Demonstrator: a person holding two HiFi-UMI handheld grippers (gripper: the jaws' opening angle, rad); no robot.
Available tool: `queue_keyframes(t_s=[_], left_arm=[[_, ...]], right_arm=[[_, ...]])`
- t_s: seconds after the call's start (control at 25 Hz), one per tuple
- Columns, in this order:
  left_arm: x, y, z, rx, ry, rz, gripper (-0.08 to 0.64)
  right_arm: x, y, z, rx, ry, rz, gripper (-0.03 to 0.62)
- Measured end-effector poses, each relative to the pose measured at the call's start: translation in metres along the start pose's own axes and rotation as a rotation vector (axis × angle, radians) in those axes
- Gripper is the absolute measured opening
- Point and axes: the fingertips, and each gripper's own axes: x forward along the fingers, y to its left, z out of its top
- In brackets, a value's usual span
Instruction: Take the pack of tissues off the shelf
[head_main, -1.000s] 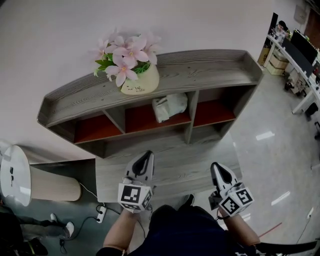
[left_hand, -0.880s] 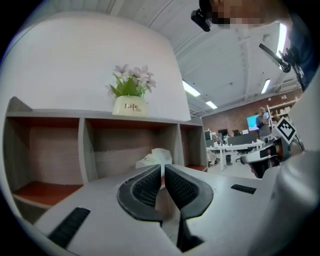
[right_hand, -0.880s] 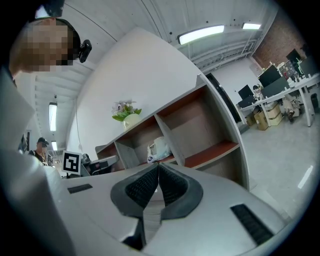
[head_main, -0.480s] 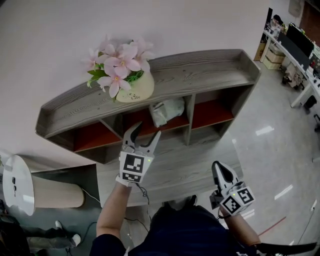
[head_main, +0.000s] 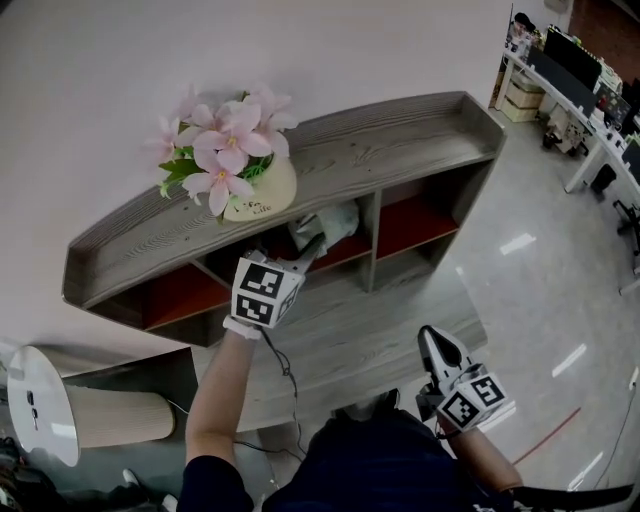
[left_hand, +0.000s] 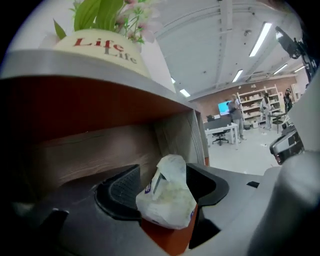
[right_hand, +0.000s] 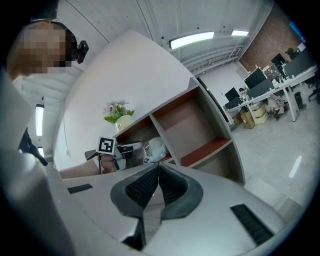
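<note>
The white pack of tissues (head_main: 337, 221) lies in the middle compartment of the grey wooden shelf (head_main: 400, 135), on its red floor. My left gripper (head_main: 292, 250) reaches into that compartment. In the left gripper view the pack (left_hand: 167, 197) sits between the jaws of the left gripper (left_hand: 164, 171), which have just been opening and stand wide; the pads do not press it. My right gripper (head_main: 438, 347) hangs low at the right, shut and empty. The right gripper view shows the right gripper (right_hand: 158, 169) with its pads together, and the pack (right_hand: 155, 148) far ahead.
A cream pot of pink flowers (head_main: 252, 190) stands on the shelf top just above the left gripper. A compartment divider (head_main: 368, 240) rises right of the pack. A lower grey ledge (head_main: 380, 320) lies in front. A round white stool (head_main: 35, 400) sits at far left.
My left gripper has risen from the lower ledge up to the middle compartment and its jaws have gone from shut to wide. The right gripper has stayed in place.
</note>
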Motion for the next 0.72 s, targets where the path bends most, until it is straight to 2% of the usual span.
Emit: queue_keyframes(t_s=[0.16,0.32,0.52,0.72], left_arm=[[0.021,0.01,0.003,0.017,0.017,-0.041,0.295],[0.038,0.004,-0.001,0.137,0.062,-0.061,0.271],[0.051,-0.003,-0.016,0.085,0.117,-0.1,0.236],[0.06,0.004,-0.021,0.087,0.146,-0.082,0.116]], right_arm=[[-0.002,0.0,-0.006,0.029,0.002,-0.023,0.012],[-0.005,-0.003,-0.008,0.047,-0.007,-0.049,0.012],[-0.014,-0.008,-0.009,0.063,-0.021,-0.079,0.012],[-0.017,-0.013,-0.009,0.103,-0.035,-0.088,0.012]])
